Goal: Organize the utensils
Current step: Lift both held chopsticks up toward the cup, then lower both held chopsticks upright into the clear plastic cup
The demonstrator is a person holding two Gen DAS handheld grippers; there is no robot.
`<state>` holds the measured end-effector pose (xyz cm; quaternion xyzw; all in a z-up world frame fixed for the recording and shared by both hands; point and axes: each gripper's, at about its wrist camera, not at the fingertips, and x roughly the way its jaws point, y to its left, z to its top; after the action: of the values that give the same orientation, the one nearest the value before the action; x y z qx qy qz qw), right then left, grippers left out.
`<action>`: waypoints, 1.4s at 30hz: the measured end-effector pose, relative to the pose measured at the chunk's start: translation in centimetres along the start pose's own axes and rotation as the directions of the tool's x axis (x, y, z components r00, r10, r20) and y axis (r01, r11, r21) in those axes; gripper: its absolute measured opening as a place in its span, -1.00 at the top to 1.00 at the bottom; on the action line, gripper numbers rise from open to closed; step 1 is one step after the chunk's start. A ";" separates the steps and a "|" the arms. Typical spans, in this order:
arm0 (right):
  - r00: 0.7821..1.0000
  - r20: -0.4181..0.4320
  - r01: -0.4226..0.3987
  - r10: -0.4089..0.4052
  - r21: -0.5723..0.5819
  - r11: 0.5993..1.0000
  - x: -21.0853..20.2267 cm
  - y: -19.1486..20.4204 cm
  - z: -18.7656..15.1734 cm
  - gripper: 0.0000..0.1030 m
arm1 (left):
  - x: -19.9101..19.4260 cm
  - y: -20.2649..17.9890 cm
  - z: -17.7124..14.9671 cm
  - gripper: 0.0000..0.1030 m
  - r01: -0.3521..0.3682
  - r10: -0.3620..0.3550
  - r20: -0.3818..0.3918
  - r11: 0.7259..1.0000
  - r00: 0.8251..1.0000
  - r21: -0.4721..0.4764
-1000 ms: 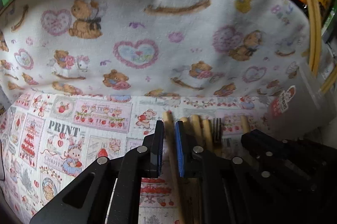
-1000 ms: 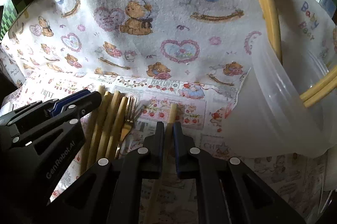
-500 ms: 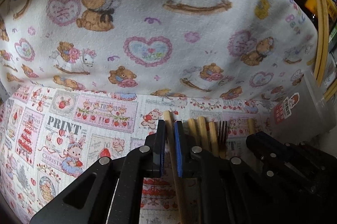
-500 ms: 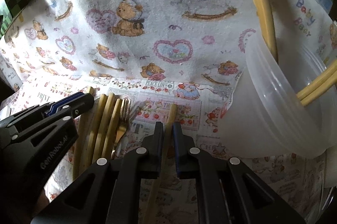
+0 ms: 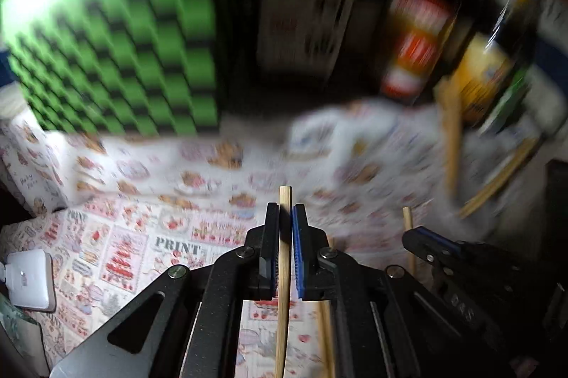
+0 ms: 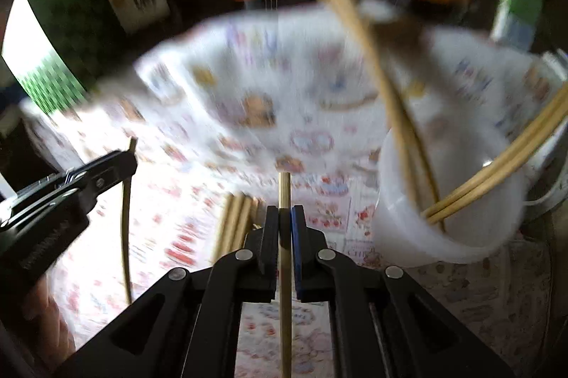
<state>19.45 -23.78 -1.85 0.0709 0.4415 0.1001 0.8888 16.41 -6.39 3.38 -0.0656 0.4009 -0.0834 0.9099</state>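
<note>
My left gripper (image 5: 285,218) is shut on a wooden chopstick (image 5: 284,271) and holds it above the printed cloth (image 5: 142,236). My right gripper (image 6: 284,218) is shut on another wooden chopstick (image 6: 284,257), also lifted. The right gripper shows in the left wrist view (image 5: 419,234), the left gripper in the right wrist view (image 6: 120,161). Several chopsticks (image 6: 234,222) lie on the cloth (image 6: 177,200) between them. A translucent white tub (image 6: 447,200) at the right holds several long chopsticks (image 6: 497,175).
Bottles and jars (image 5: 419,33) stand at the back behind the cloth. A green checkered panel (image 5: 117,58) is at the back left. A white adapter (image 5: 26,278) lies at the left edge. Both views are motion-blurred.
Both grippers have lifted and tilted up, each carrying its chopstick off the cloth. The bottles and green panel at the back have come into view.
</note>
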 end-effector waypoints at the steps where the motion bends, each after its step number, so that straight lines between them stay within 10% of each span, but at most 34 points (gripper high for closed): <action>1: 1.000 0.021 -0.005 0.005 0.014 1.000 -0.9 -0.1 0.2 0.85 | -1.6 0.3 0.3 0.88 0.019 -0.019 0.033 1.000 0.999 -0.001; 8: 0.976 0.211 -0.066 0.054 0.050 0.997 -9.4 -0.7 1.0 0.85 | -8.8 0.0 1.1 0.89 0.055 -0.056 0.204 0.998 0.977 0.014; 20: 0.840 0.542 -0.027 -0.031 0.099 0.995 -20.1 -3.2 1.1 0.85 | -13.8 -4.7 0.4 0.89 -0.026 -0.008 0.343 0.995 0.939 0.094; 27: 0.803 0.596 -0.071 -0.018 0.125 0.990 -22.4 -4.9 0.6 0.85 | -17.0 -7.7 1.3 0.89 0.007 -0.051 0.432 0.995 0.900 0.101; 42: 0.754 0.653 -0.110 -0.067 0.227 0.968 -24.7 -9.3 0.6 0.85 | -18.8 -14.8 0.0 0.89 0.124 -0.228 0.650 0.972 0.725 0.202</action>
<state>6.43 -38.76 15.62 0.2186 0.1103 0.0225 0.9693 2.40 -17.00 19.63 -0.0630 0.0329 -0.1691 0.9830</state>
